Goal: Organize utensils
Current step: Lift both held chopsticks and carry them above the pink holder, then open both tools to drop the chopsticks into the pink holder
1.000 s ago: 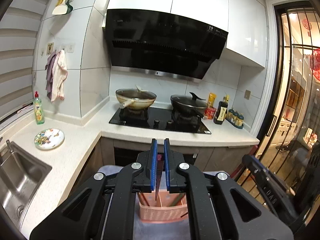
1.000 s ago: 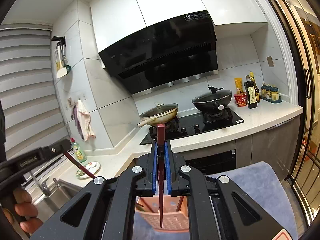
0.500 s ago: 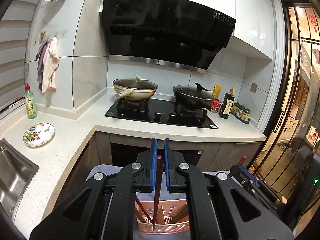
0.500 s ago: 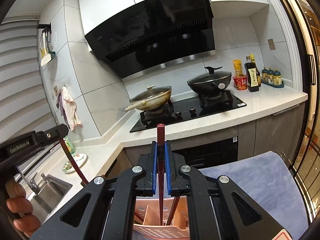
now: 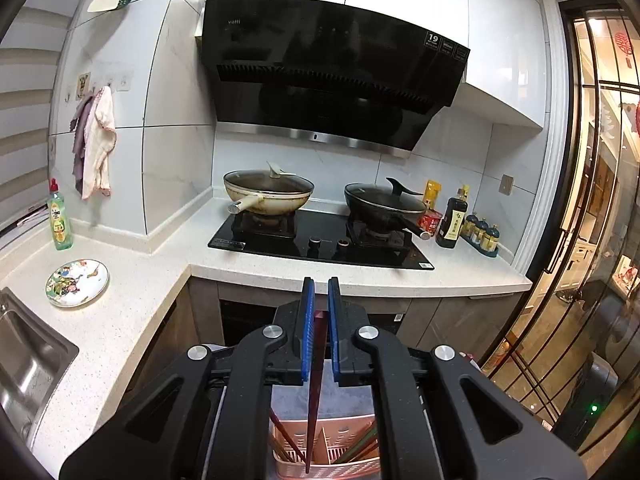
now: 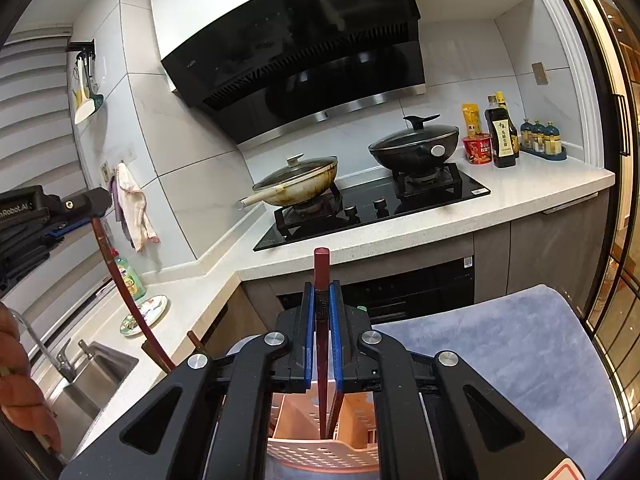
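My left gripper (image 5: 321, 285) is shut on a dark red chopstick (image 5: 314, 392) that hangs down over a pink slotted utensil basket (image 5: 348, 470). Its tip reaches the basket's front wall. Other chopsticks (image 5: 285, 442) lean inside the basket. My right gripper (image 6: 322, 287) is shut on a second dark red chopstick (image 6: 321, 268), held upright, its lower end dipping into a compartment of the basket (image 6: 320, 454). In the right wrist view the left gripper (image 6: 82, 206) shows at the left edge, with its chopstick (image 6: 118, 280) slanting down towards the basket.
The basket stands on a blue-grey mat (image 6: 500, 360). Beyond it, an L-shaped white counter (image 5: 460, 276) carries a hob with a cream pan (image 5: 268, 196) and a black pan (image 5: 384, 200), and bottles (image 5: 452, 220). At left are a sink (image 5: 24, 364), a plate (image 5: 77, 282) and a person's hand (image 6: 20, 396).
Both grippers have sunk towards the basket, which now looks larger. Both chopstick tips have come down to it, the right one into a compartment. Both grips are unchanged.
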Available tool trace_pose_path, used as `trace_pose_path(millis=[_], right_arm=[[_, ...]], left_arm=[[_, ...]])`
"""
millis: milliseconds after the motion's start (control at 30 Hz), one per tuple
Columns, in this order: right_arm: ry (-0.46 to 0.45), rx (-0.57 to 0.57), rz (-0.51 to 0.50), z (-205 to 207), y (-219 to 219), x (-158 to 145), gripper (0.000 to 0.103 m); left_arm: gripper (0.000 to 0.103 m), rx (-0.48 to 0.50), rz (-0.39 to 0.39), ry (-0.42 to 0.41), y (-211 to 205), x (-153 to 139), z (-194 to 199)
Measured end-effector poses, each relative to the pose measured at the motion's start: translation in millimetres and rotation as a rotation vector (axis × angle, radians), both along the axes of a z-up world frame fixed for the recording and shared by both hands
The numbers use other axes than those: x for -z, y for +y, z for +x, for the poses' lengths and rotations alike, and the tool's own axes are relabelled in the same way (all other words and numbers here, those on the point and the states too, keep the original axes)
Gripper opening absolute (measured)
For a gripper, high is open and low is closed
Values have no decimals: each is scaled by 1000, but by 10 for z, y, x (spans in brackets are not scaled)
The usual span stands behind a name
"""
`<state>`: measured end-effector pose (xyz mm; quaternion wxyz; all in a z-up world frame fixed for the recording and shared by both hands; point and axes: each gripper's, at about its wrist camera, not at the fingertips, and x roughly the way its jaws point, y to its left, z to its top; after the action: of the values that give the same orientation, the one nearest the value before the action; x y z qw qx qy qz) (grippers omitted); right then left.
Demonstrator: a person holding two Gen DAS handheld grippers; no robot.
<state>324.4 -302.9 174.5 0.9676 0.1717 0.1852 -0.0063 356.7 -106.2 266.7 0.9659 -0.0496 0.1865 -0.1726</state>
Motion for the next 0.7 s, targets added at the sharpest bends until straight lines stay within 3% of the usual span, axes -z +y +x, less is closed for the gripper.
trace_pose_path(millis=[300, 667, 700], right_arm=[[7, 0, 5, 14, -20, 35, 8], [56, -9, -1, -7, -7, 232, 9], [54, -8, -1, -32, -12, 240, 14]], left_arm=[[7, 5, 5, -50, -8, -113, -8], [7, 2, 1, 54, 61, 459, 43], [10, 1, 1, 68, 84, 522, 35]])
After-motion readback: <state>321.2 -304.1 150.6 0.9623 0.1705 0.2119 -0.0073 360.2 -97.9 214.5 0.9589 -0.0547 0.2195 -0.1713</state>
